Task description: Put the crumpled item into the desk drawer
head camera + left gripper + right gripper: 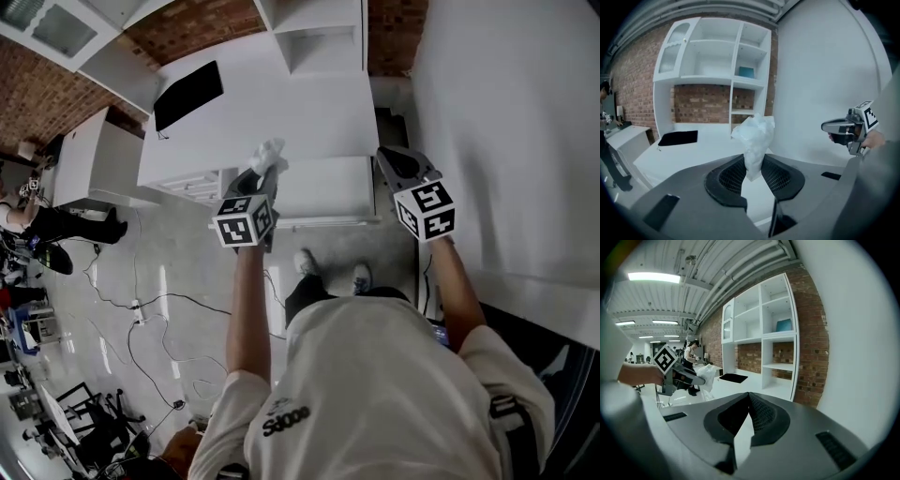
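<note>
The crumpled white item (269, 152) sticks up between the jaws of my left gripper (265, 171), which is shut on its lower end. In the left gripper view the crumpled item (755, 138) stands upright between the pads of that gripper (753, 164). It hangs over the left part of the pulled-out white desk drawer (328, 221). My right gripper (384, 153) is at the drawer's right end, apart from the item. Its jaws (747, 397) meet at the tips with nothing between them. The right gripper view shows the left gripper (701, 380) with the item (709, 373).
A black mat (187, 94) lies on the white desk top (272, 103). A white shelf unit (319, 37) stands behind it against brick. A white wall (506, 122) is close on the right. Cables (141, 319) trail on the floor, and a person (47, 225) stands by a white cabinet (89, 159).
</note>
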Tool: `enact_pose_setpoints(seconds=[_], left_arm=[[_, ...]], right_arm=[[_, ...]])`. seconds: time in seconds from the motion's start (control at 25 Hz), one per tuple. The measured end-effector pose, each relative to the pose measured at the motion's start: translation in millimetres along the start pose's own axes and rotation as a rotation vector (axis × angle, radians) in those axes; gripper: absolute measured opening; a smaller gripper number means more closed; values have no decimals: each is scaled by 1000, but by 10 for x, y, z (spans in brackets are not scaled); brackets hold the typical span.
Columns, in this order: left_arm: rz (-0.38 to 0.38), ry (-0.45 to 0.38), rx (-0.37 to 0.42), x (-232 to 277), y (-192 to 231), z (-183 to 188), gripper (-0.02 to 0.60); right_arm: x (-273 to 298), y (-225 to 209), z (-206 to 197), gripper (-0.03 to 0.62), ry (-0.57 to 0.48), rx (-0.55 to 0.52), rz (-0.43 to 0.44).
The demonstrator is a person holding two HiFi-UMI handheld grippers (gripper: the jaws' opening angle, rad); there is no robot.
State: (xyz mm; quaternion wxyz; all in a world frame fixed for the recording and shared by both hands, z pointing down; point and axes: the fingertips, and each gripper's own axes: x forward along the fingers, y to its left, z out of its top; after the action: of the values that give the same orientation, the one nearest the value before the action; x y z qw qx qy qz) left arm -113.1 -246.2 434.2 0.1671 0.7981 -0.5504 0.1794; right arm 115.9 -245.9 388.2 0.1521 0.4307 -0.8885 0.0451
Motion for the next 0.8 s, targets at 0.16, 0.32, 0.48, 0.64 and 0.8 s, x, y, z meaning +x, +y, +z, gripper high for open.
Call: enact_pose_setpoints(seconds=[0.16, 0.32, 0.48, 0.64, 0.8], left_arm=[[-50, 91, -8, 423, 186, -274, 107], [-102, 170, -21, 830, 396, -523, 107], [-152, 260, -26, 1232, 481, -790, 107], [-209, 364, -36, 1547, 557, -1156, 107], [-251, 439, -33, 1786, 589, -1520, 107]], right_arm=[[337, -17, -211, 5, 66, 44, -4], [677, -6, -411, 5, 133, 75, -36], [994, -25, -550, 5, 184, 120, -54], [1317, -28, -705, 5, 241, 151, -66], [1504, 0, -916, 5, 298, 170, -65]])
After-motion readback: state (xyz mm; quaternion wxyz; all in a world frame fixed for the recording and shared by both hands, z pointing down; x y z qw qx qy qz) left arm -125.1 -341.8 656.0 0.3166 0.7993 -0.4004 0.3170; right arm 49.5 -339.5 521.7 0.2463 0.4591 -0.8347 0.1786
